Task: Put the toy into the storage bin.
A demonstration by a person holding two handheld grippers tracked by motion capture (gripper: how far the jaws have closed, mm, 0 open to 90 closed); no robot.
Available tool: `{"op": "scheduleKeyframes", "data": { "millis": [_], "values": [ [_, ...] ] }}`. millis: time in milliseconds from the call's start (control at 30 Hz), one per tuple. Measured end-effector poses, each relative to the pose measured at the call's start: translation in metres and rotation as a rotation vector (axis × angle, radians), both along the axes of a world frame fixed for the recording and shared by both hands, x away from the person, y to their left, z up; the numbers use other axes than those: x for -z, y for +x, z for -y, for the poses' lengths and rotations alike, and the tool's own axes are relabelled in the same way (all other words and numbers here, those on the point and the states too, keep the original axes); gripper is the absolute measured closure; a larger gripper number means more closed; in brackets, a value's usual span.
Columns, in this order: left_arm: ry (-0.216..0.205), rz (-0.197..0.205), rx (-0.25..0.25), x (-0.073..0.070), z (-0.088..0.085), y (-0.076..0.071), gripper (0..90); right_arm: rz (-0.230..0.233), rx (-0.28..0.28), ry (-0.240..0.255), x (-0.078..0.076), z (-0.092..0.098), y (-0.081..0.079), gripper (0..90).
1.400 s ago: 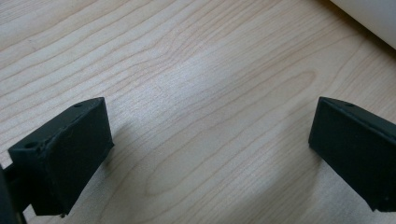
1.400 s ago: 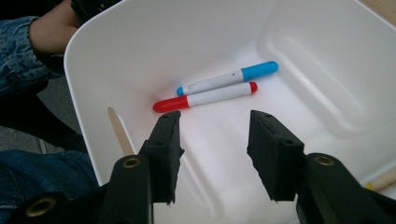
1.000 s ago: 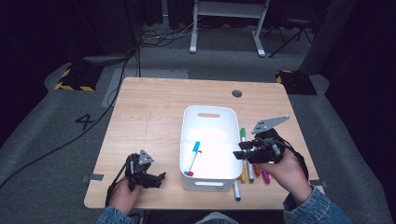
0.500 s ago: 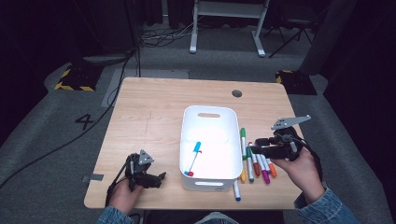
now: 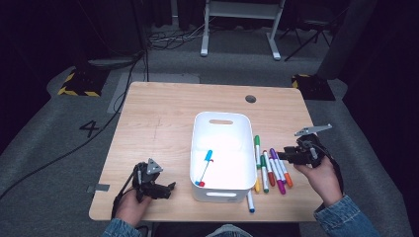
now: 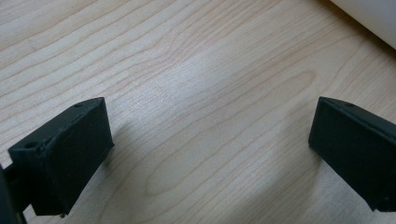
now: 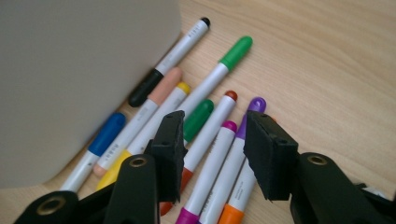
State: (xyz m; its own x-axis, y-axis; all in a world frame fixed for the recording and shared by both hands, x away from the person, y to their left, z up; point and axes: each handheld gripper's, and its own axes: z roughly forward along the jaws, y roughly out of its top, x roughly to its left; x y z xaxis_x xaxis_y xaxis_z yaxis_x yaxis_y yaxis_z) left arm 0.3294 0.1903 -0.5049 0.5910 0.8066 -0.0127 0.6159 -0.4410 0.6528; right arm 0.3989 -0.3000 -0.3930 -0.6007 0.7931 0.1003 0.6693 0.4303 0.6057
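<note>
Pale wooden desk (image 5: 163,123), markers (image 7: 219,140) lying lengthwise just under right gripper (image 7: 212,154), fingers part-spread and closing, empty; left gripper (image 6: 210,154) idle, fingers spread.

High view: fixed above the near edge of the table (image 5: 163,118), facing forward and down; whole tabletop taken in from afar, floor beyond it, forearms entering from below.

Left gripper view: mounted on the left gripper (image 5: 170,187), looking along its own black jaws, very close to bare wood; corner of the white bin (image 6: 369,18) at upper right.

Right gripper view: mounted on the right gripper (image 7: 212,154), aimed down along its jaws, close over the row of markers (image 7: 210,140) beside the bin wall.

Shared with the high view: bin (image 5: 220,148), markers (image 5: 272,170), wood surface.
</note>
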Motion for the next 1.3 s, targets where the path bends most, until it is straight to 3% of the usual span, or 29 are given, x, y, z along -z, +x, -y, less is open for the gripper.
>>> {"op": "scheduleKeyframes", "data": {
  "millis": [67, 233, 700, 1033, 1133, 1300],
  "values": [
    [0.001, -0.003, 0.002, 0.0, 0.0, 0.0, 0.0, -0.03, 0.016, 0.018, 0.012, 0.009, 0.006, 58.9],
    [0.0, 0.0, 0.0, 0.0, 0.0, 0.0, 0.0, -0.059, 0.038, 0.018, 0.026, 0.017, 0.011, 59.9],
    [0.0, -0.003, 0.001, 0.0, 0.0, 0.0, 0.0, -0.122, 0.082, -0.057, 0.069, 0.022, 0.021, 62.5],
    [0.0, 0.0, 0.0, 0.0, 0.0, 0.0, 0.0, -0.129, 0.079, -0.127, 0.076, 0.021, 0.021, 69.7],
    [0.0, -0.001, 0.0, 0.0, 0.0, 0.0, 0.0, -0.128, 0.097, -0.145, 0.076, 0.021, 0.02, 75.5],
    [0.0, 0.0, 0.0, 0.0, 0.0, 0.0, 0.0, -0.132, 0.122, -0.151, 0.076, 0.019, 0.018, 76.7]
  ]
}}
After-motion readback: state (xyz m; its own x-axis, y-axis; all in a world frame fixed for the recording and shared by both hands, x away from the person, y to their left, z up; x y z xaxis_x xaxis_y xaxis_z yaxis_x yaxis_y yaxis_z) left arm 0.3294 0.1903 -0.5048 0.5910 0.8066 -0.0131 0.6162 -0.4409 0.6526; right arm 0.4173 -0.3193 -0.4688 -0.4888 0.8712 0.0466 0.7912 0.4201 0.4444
